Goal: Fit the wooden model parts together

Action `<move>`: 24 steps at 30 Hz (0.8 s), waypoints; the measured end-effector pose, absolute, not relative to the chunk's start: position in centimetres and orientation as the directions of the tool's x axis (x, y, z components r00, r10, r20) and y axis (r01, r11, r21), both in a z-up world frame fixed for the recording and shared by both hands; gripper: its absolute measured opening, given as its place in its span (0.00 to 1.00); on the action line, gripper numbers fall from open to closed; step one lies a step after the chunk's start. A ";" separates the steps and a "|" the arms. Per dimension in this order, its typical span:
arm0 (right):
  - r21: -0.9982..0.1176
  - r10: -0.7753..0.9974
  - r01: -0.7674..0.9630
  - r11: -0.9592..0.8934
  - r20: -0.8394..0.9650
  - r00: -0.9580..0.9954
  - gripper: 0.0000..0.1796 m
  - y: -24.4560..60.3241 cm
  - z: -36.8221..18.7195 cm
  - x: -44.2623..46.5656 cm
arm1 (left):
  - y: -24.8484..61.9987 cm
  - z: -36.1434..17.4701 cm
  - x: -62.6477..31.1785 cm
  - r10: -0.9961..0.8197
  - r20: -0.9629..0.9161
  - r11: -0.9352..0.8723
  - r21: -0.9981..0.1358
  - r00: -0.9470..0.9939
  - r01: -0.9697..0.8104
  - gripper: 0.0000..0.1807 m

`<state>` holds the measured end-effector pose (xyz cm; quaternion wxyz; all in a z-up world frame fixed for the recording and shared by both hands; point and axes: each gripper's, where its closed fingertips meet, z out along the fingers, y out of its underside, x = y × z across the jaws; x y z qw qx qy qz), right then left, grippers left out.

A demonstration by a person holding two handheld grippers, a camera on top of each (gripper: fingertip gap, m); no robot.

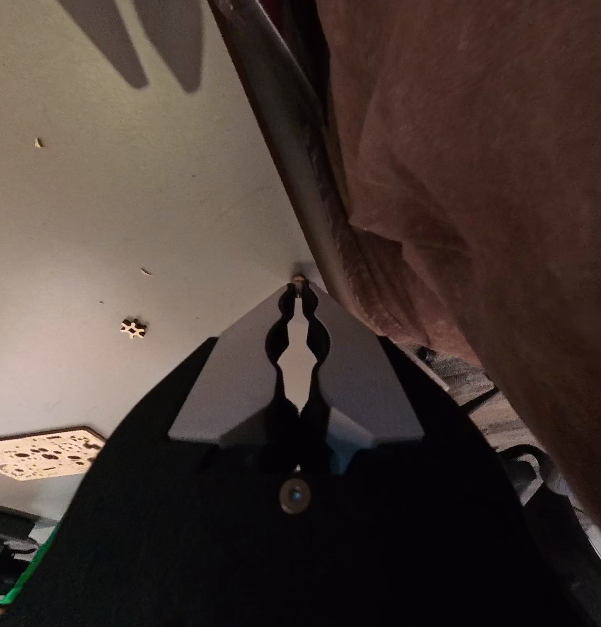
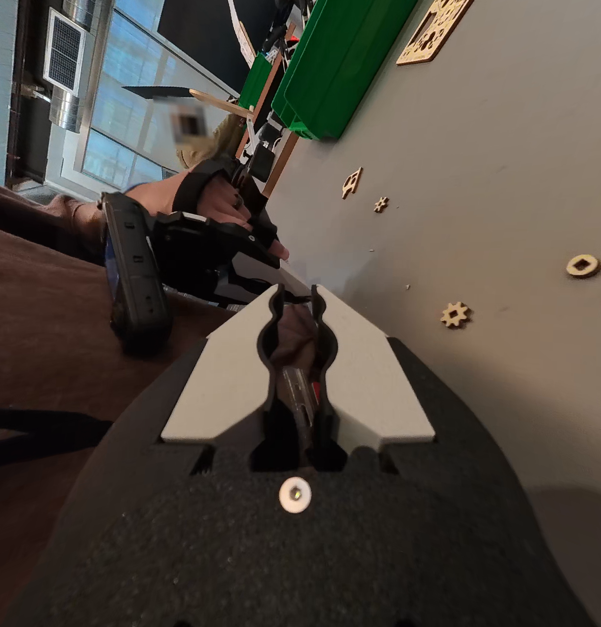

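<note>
In the left wrist view my left gripper (image 1: pixel 299 288) is shut on a small pale wooden part (image 1: pixel 299 280) that pokes out just past the fingertips, close to the table's near edge. A small wooden gear (image 1: pixel 133 329) lies on the grey table to its left. In the right wrist view my right gripper (image 2: pixel 298 292) is open with nothing between its fingers, held off the table's edge. The left gripper (image 2: pixel 255 252), in a gloved hand, shows beyond it. On the table lie a car-shaped piece (image 2: pixel 352 182), a small gear (image 2: pixel 381 204), a ring (image 2: pixel 582 266) and a larger gear (image 2: pixel 456 315).
A punched-out wooden sheet (image 2: pixel 431 30) lies at the far side of the table and also shows in the left wrist view (image 1: pixel 41 451). Green bins (image 2: pixel 326 68) stand beside it. The person's brown clothing (image 1: pixel 479 203) runs along the table edge (image 1: pixel 292 176).
</note>
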<state>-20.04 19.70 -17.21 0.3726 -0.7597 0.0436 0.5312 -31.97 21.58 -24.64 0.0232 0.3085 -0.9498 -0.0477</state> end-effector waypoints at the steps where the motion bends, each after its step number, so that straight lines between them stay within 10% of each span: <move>1: -0.521 0.331 -0.462 -0.718 -0.839 0.431 0.08 19.7 -17.1 -20.1 | 21.6 -24.7 -31.9 -0.592 0.002 0.801 0.104 -0.806 -0.589 0.01; 13: -0.620 0.358 -0.324 -0.714 -0.722 0.592 0.13 19.5 -18.8 -20.8 | 22.9 -23.9 -30.0 -0.739 -0.265 0.665 -0.138 -0.620 -0.734 0.01; 18: -0.786 0.420 -0.346 -0.512 -0.580 0.698 0.18 21.6 -15.8 -21.0 | 22.3 -16.2 -22.3 -0.835 -0.507 0.519 -0.599 -0.213 -0.609 0.01; 24: -0.817 0.540 -0.479 -0.321 -0.573 0.616 0.11 21.2 -10.8 -20.6 | 21.4 -12.3 -19.9 -0.920 -0.391 0.361 -0.839 -0.009 -0.408 0.01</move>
